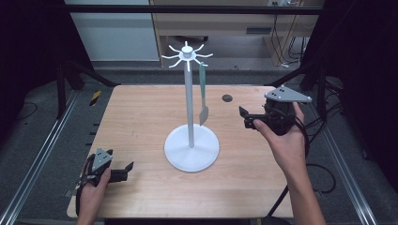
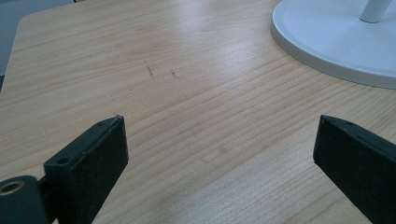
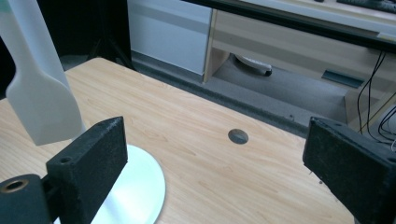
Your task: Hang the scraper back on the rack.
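spatula [image 1: 203,101]: hangs upright from stand [image 1: 190,117], blade down, just left of right gripper [image 1: 245,118]
right gripper: released, empty
left gripper [image 1: 126,169]: released, empty

A: Wooden table [image 1: 141,122] front and centre, pale grain, rounded corners. Small dark round hole [image 1: 227,98] in it, near the far edge, right of the middle.

B: A few faint dark scuffs [image 2: 149,71] on the table's near left part, too.

A: Beyond the table's far edge, a white panel [image 1: 117,33] on the left and a wooden shelf unit [image 1: 211,23] beside it, cables [image 1: 281,47] hanging at its right end.

B: A black bar [image 1: 187,9] runs across above all that. Metal rails [image 1: 42,154] flank the table on the grey floor [image 1: 47,117].

A: And a yellow-black strip [image 1: 95,97] just off the table's far left corner.
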Tool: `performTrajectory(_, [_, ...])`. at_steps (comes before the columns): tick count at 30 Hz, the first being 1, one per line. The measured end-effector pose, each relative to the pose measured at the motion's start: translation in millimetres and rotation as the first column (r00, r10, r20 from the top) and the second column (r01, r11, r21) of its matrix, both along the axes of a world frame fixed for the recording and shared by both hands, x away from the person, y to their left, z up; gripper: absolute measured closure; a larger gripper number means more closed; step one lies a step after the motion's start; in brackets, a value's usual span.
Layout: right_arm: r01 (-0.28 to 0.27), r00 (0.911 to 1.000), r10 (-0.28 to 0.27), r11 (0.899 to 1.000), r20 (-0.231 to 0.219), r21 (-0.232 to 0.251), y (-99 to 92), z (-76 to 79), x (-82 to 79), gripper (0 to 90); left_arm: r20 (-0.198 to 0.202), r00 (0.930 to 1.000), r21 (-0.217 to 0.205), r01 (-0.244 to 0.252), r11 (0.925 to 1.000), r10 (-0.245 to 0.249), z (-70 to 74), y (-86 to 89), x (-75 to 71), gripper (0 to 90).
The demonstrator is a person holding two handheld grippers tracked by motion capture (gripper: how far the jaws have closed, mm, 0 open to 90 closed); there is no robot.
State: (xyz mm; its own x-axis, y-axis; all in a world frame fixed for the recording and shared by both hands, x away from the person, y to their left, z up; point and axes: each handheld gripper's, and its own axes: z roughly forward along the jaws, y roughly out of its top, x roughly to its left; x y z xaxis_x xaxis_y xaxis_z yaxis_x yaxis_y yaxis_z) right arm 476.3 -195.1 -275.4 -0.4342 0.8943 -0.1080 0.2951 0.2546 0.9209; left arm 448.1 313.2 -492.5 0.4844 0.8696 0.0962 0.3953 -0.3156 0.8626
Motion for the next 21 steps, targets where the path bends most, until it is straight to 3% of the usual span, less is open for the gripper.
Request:
performTrajectory(6, [0.015, 0.9996, -0.015, 1.0, -0.022, -0.006, -3.0, -17.6, -3.3, 7.0, 0.001, 1.0, -0.002, -0.001, 1.0, 0.001, 0.0, 0.1, -0.3, 2.7])
performTrajectory(16, [0.03, 0.9956, -0.03, 1.0, -0.089, -0.008, -5.7, -65.4, -10.0, 7.0, 0.001, 1.0, 0.002, -0.002, 1.0, 0.002, -0.4, -0.2, 0.0, 2.8])
performTrajectory(17, [0.03, 0.9938, -0.03, 1.0, -0.107, -0.004, -6.6, -75.9, -10.5, 7.0, 0.0, 1.0, 0.002, -0.001, 1.0, 0.001, -0.3, -0.2, -0.1, 2.7])
performTrajectory(21, [0.038, 0.9912, -0.039, 0.999, -0.126, -0.011, -7.6, -90.2, -10.6, 7.1, 0.0, 1.0, 0.003, -0.001, 1.0, 0.001, -0.3, -0.1, -0.2, 2.7])
